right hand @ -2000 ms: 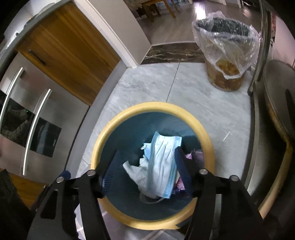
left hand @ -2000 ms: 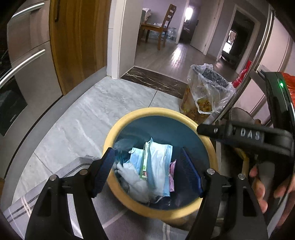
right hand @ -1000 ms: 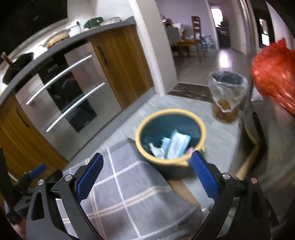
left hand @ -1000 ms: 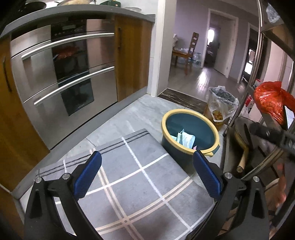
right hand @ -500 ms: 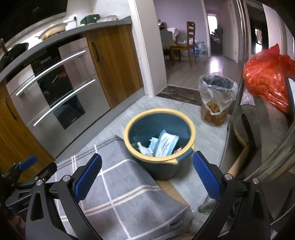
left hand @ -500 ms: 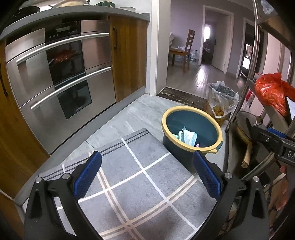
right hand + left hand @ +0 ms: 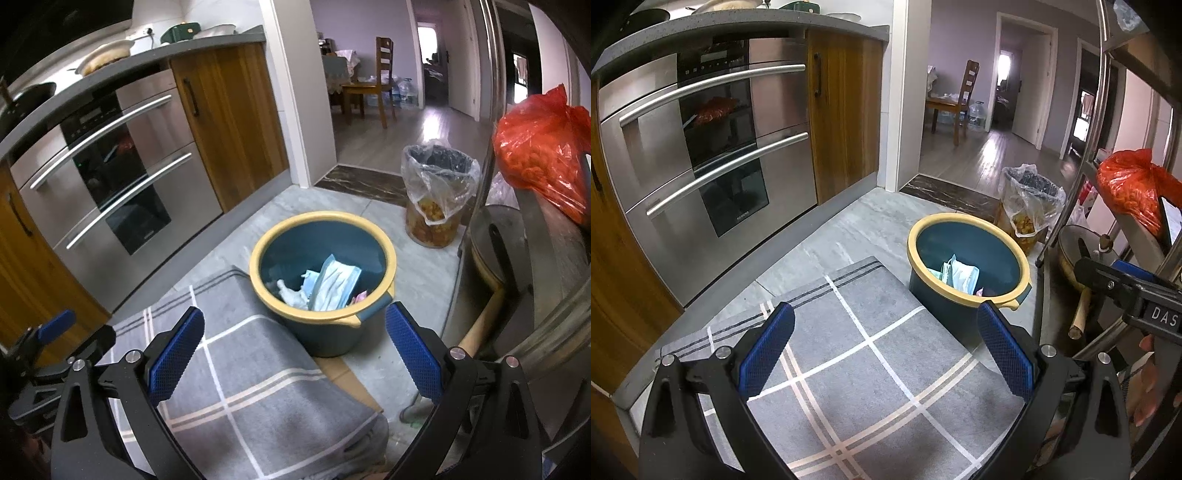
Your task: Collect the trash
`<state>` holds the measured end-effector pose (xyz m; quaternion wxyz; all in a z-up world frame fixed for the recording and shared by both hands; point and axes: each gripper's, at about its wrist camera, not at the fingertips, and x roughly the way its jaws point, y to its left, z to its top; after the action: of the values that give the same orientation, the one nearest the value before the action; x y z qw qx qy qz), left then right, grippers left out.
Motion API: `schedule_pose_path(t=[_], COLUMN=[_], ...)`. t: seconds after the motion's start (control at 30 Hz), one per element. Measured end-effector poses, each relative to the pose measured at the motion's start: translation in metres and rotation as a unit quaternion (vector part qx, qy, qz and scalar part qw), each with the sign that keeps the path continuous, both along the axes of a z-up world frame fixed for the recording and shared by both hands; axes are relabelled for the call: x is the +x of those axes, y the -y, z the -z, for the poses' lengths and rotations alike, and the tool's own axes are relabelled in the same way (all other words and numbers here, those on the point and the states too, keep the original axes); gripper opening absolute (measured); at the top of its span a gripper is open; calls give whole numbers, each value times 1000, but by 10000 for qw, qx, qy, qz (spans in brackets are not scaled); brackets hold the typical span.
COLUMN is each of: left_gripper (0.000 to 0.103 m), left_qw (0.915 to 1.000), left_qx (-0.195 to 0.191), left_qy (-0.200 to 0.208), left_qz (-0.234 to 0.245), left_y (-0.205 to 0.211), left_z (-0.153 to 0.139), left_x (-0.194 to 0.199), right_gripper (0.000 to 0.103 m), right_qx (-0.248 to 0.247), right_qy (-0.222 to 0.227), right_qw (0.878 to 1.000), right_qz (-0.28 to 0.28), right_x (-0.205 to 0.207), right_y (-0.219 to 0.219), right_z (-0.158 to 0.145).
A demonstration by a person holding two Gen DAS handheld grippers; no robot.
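A blue bucket with a yellow rim [image 7: 966, 221] [image 7: 322, 218] stands on the tiled floor. Inside it lie a pale blue face mask [image 7: 962, 275] [image 7: 336, 282] and crumpled white paper [image 7: 291, 291]. My left gripper [image 7: 886, 347] hovers open over the grey checked mat, short of the bucket, nothing between its blue pads. My right gripper [image 7: 293, 349] is open too, held back from the bucket's near side and empty. The right gripper's black body [image 7: 1126, 295] shows at the right edge of the left wrist view, with a hand under it.
A grey checked mat [image 7: 857, 369] [image 7: 251, 387] covers the near floor. A bin lined with a clear bag [image 7: 1030, 206] [image 7: 437, 195] stands behind the bucket. Steel oven drawers [image 7: 713, 166] run along the left. A metal rack with a red bag [image 7: 543, 147] and a pan [image 7: 498, 240] crowds the right.
Both grippers pulled up and back from inside the bucket, opened wide, and left the mask and paper in it. Over the last half second the views have barely shifted.
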<state>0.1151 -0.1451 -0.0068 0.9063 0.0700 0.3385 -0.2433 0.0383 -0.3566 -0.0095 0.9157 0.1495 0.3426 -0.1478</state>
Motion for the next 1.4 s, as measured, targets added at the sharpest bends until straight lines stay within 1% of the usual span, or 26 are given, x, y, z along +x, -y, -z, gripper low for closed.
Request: schedule_pose_path(t=[0.23,0.53,1.17,1.4], left_gripper=[97,97,97,97], left_qw=[10000,9999,10000,9999], left_qx=[4,99,-14,93], left_qy=[2,5,17,99], left_qz=[0,16,66,16], left_y=[0,1,3,7], left_z=[0,3,4,3], left_x=[0,-1,-2,-3], right_gripper=[98,98,98,98], right_qx=[-17,69,63,61], right_qy=[-8,-52,-64,-64], right_qw=[10000,10000,10000,10000], right_qz=[-5,20,16,11], right_x=[0,1,1,1], right_y=[0,2,2,2], right_z=[0,2,2,3])
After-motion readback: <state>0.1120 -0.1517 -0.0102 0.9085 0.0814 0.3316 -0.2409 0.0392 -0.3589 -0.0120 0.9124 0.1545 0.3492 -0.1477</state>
